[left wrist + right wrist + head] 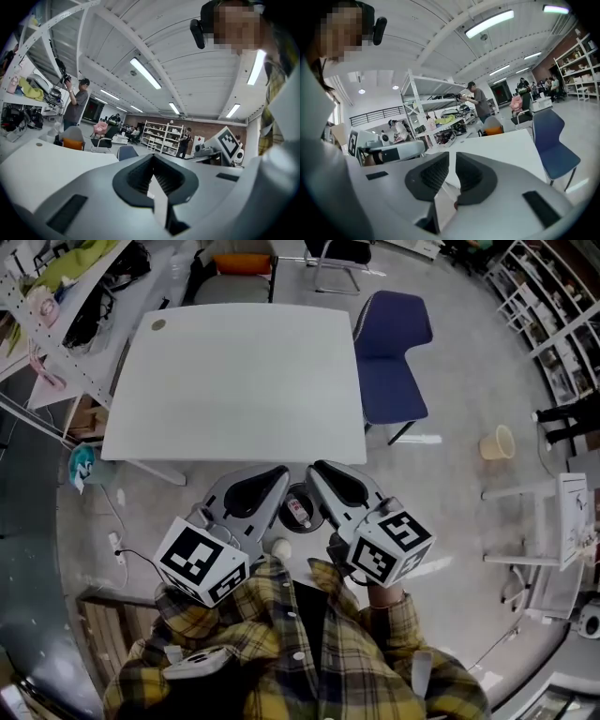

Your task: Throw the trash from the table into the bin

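Both grippers are held close to the person's chest, above the floor on the near side of the white table. My left gripper has its jaw tips touching and holds nothing. My right gripper shows a narrow gap between its pads, also with nothing in it. Below and between the two, a small dark round bin stands on the floor with a white and red piece of trash inside. A small round disc lies on the table's far left corner.
A blue chair stands at the table's right side, and a chair with an orange cushion at its far end. A beige bucket sits on the floor to the right. Shelving racks line the left.
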Demonstrator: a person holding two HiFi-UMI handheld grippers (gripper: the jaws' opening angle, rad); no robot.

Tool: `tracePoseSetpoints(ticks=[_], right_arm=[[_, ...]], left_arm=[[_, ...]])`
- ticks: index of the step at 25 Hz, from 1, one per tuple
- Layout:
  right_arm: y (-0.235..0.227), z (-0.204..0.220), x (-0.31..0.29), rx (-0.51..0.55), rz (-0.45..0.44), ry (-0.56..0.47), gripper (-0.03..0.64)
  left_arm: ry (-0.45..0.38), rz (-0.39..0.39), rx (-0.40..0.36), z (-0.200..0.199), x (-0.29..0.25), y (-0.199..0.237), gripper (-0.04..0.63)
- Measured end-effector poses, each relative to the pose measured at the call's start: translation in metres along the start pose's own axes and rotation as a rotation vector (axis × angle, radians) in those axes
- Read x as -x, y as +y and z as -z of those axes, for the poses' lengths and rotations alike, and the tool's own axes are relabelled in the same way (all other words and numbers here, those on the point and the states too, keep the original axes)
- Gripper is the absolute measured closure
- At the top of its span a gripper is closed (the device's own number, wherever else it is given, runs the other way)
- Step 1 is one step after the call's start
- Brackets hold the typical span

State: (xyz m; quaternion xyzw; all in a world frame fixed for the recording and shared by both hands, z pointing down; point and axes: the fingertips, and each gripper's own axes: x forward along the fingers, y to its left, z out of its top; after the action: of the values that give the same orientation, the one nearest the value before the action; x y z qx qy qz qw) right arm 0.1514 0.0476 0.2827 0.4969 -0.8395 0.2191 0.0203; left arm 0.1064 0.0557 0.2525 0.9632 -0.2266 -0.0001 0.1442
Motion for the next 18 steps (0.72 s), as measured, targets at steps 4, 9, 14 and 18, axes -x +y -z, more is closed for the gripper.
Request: tracePoseSetpoints(ticks=[4, 9, 14, 18], right_arm=[[0.022, -0.024, -0.006, -0.013, -0.063, -0.054, 0.613], [0.031, -0.029, -0.015, 0.079, -0.074, -0.056, 0.618], [0.032, -0.024, -0.027, 0.101, -0.081, -0.016, 0.618], [0.028, -0.023, -0.027, 0.088, -0.095, -0.004, 0.618]], left_arm=[[-0.024, -0.034, -0.007, -0.005, 0.01, 0.009, 0.588], [-0.024, -0.059, 0.005, -0.002, 0.015, 0.018, 0.588], [-0.022, -0.062, 0.014, -0.002, 0.014, 0.027, 0.588], [-0.016, -0.064, 0.019, -0.001, 0.012, 0.027, 0.588]])
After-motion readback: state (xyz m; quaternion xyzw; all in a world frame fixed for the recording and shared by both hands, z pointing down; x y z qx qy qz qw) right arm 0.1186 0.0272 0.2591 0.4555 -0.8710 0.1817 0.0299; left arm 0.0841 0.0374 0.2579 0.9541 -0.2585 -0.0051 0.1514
